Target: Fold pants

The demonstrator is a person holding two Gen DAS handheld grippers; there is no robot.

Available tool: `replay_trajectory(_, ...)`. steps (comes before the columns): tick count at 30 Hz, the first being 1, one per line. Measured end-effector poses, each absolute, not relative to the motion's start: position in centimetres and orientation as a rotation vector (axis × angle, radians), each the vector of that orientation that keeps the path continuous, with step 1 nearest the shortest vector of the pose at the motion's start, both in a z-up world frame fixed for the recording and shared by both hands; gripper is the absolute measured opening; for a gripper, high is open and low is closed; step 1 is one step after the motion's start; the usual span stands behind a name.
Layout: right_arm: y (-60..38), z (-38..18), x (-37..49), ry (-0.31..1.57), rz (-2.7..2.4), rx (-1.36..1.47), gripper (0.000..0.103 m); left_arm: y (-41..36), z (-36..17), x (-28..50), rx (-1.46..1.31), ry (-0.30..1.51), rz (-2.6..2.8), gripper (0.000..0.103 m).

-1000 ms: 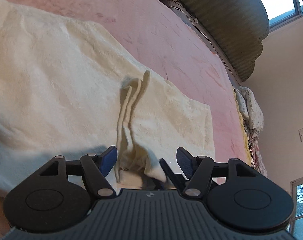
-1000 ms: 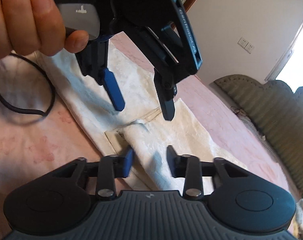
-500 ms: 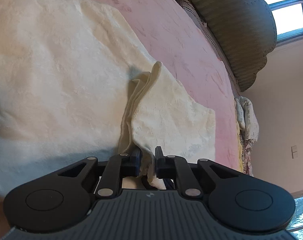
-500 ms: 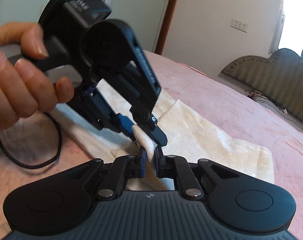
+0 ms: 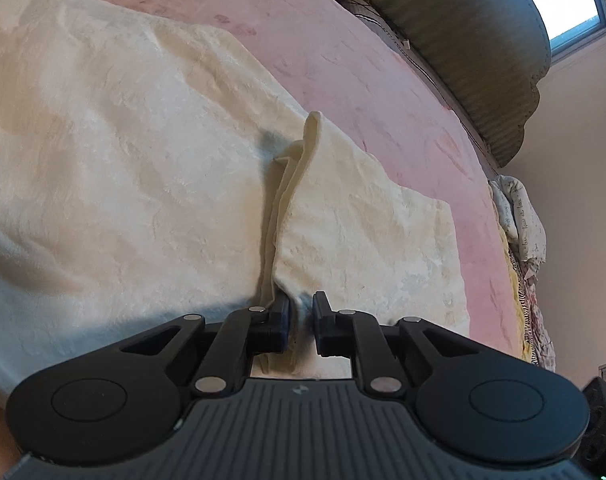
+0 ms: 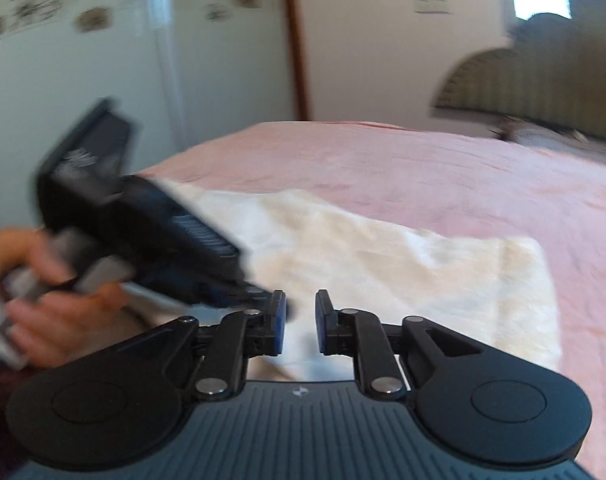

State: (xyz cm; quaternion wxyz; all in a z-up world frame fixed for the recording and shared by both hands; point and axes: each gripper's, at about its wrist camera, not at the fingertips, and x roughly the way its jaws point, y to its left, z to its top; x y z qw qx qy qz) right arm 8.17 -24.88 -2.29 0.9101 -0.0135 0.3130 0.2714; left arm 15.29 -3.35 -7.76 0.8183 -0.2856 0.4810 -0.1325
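Note:
Cream-white pants [image 5: 123,152] lie spread on a pink bed [image 5: 375,80]. My left gripper [image 5: 301,318] is shut on a pinched ridge of the pants' edge, and the fold [image 5: 299,172] rises away from the jaws. In the blurred right wrist view the pants [image 6: 403,260] lie ahead. My right gripper [image 6: 299,322] has its jaws close together with pale cloth between them. The left gripper's body [image 6: 143,236] and the hand holding it [image 6: 43,312] show at the left, just beside the right jaw tips.
An olive padded headboard [image 5: 463,40] runs along the bed's far side under a window [image 5: 575,4]. Patterned bedding [image 5: 519,216] is heaped at the bed's right edge. A white wardrobe [image 6: 103,60] and a brown door frame [image 6: 295,40] stand beyond the bed.
Both grippers went from open to closed on the pants' edge and have lifted it. The right wrist view has swung up and is blurred with motion.

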Motion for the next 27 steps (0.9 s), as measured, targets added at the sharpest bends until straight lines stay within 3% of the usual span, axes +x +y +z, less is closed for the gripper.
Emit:
replay_trajectory(1,-24.7,-3.4,8.8,0.725,0.553,-0.059,0.032,-3.5,-7.7,15.4,-0.595,1.023,-0.279,0.022)
replay_trajectory(8,-24.7,-0.5,12.2,0.606,0.521,-0.017,0.035,-4.1,-7.4,15.0,-0.529,0.995,-0.257,0.022)
replay_trajectory(13,-22.0,-3.6,19.2,0.796,0.51,-0.091,0.036,-4.7,-7.2,14.7,-0.488,0.977,-0.245,0.021)
replay_trajectory(17,-21.8,-2.7,16.4,0.73,0.509,-0.117,0.039,-3.8,-5.4,14.2,-0.469,0.96,-0.265,0.024)
replay_trajectory(21,-22.6,-1.3,16.1,0.697,0.601,0.008,0.05,-3.9,-3.3,15.6,-0.403,0.882,-0.249,0.024)
replay_trajectory(27,-19.8,-3.1,19.4,0.772,0.574,-0.019,0.05,-3.6,-2.9,19.9,-0.442,0.886,-0.176,0.029)
